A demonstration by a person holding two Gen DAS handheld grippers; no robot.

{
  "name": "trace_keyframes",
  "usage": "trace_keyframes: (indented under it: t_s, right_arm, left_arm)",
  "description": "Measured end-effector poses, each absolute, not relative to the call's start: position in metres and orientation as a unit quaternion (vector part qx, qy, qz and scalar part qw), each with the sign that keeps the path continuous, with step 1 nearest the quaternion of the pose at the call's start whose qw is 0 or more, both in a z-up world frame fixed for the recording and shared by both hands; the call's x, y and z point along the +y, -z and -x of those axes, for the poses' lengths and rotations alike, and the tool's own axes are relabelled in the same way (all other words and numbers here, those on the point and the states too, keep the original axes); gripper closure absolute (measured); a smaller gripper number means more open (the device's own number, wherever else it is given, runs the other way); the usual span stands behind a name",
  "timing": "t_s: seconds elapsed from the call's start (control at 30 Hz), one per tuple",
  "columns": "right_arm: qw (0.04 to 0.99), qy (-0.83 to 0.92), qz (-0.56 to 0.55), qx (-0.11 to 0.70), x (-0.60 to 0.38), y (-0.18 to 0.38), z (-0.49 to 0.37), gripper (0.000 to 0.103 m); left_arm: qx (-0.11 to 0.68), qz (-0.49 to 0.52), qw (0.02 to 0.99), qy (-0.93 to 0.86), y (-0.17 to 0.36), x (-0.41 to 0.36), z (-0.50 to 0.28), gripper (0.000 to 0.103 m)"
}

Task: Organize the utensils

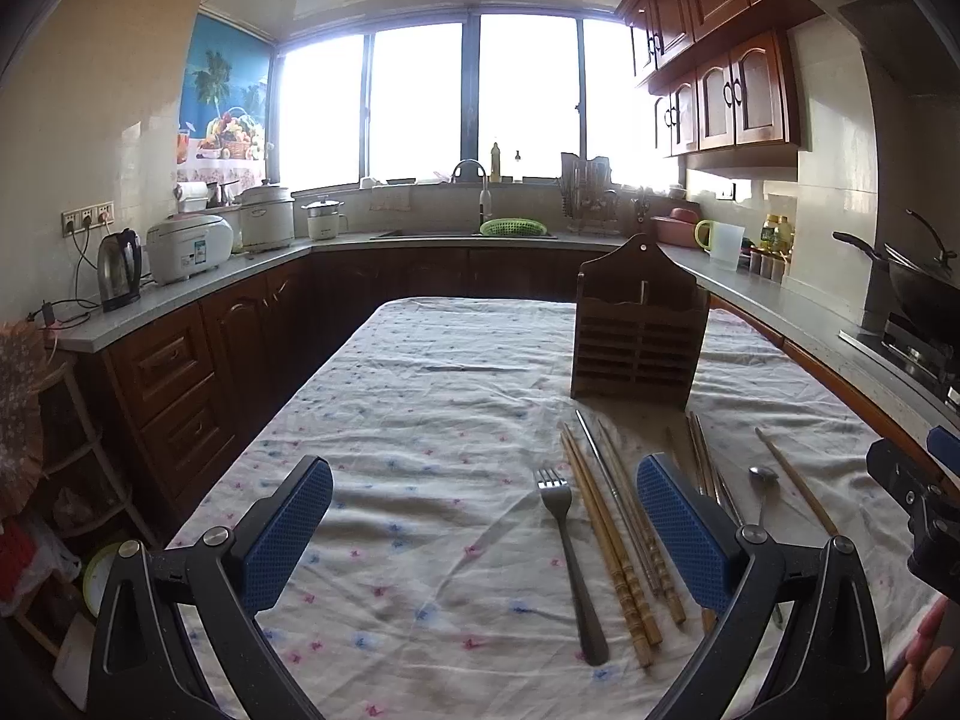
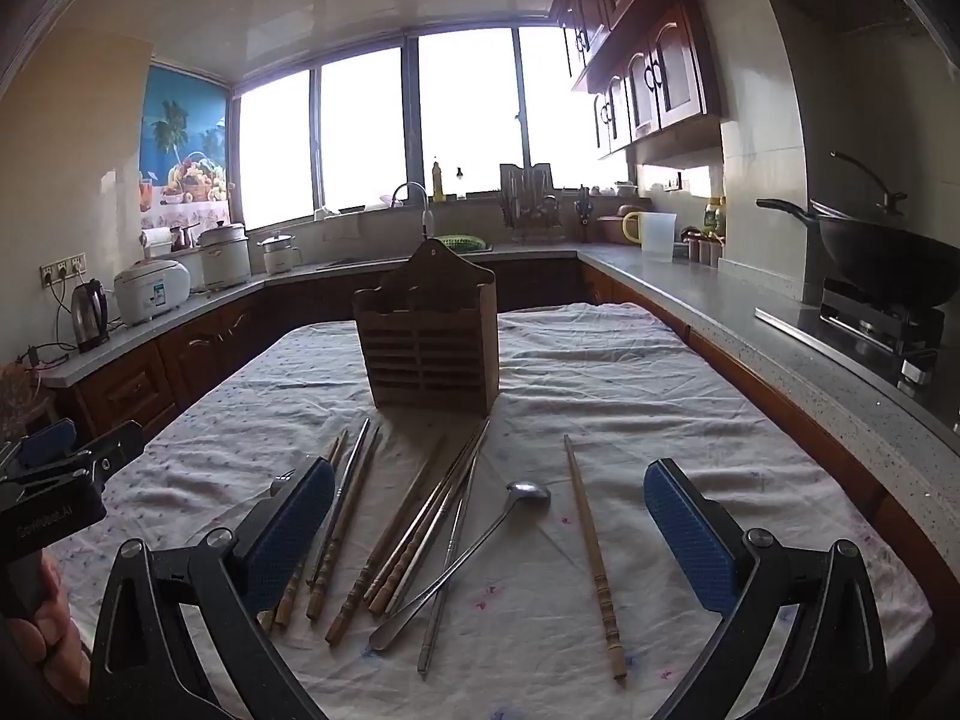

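The left gripper (image 1: pixel 485 531) and right gripper (image 2: pixel 489 534) both hung wide apart, gripping nothing, their blue pads hiding parts of the chopsticks (image 2: pixel 414 516) lying near the fork (image 1: pixel 567 558) and spoon (image 2: pixel 468 558); farther off stood the wooden holder (image 2: pixel 429 348) on the tablecloth (image 1: pixel 420 420)

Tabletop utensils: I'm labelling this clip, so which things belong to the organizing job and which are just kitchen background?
Job:
- steel fork
- long-handled steel spoon
- carved bamboo chopsticks
- lone wooden chopstick
- slatted brown wooden holder

Background:
- white rice cooker
- steel kettle
- black wok
- green basket
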State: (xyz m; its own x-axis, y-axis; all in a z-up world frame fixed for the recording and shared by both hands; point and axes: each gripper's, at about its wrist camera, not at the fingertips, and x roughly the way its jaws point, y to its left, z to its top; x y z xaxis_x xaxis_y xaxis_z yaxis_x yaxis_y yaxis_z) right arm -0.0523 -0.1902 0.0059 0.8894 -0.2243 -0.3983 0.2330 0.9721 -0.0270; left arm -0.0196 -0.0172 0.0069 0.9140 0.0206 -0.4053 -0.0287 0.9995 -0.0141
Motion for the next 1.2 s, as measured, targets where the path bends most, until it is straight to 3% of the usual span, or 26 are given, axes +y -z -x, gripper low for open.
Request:
trace_keyframes:
  t_s: [1.2]
  right_arm:
    - [0.974,0.105,-0.013,0.201,-0.1853,-0.0075,0.0523,0.0]
  left_arm:
    - [0.202,0.014,0.979,-0.004,-0.0078,-0.0172,0.0196,0.001]
